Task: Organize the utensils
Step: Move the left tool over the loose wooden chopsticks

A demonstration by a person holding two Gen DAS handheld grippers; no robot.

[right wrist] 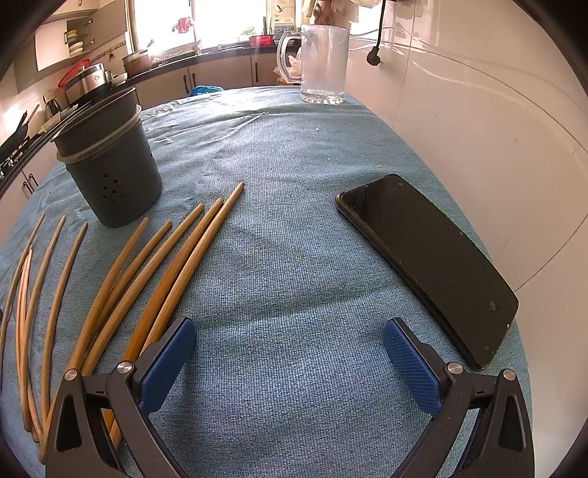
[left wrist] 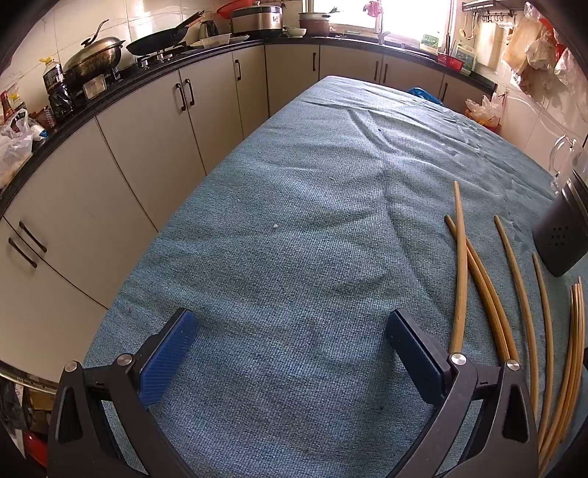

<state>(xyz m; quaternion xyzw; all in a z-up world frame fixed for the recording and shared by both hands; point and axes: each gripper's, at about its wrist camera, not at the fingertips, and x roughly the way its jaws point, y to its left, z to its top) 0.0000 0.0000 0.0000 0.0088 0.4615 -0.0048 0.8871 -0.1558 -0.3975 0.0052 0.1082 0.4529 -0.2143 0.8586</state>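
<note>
I'm working in a home kitchen: a black counter (left wrist: 220,49) over cream cabinets (left wrist: 154,121), a wok (left wrist: 93,59) and frying pan (left wrist: 161,38) on the stove, tiled walls (left wrist: 73,25) and a sunlit window (left wrist: 382,13).

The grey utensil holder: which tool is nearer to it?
Right. The right tool has the grey utensil holder just ahead-left; from the left tool it sits far right.

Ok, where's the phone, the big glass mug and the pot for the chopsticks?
phone (right wrist: 430,264), right wrist view, middle of its dark screen.
glass mug (right wrist: 324,62), right wrist view, its clear side wall.
chopstick holder (right wrist: 117,184), right wrist view, front wall by the holes.
</note>
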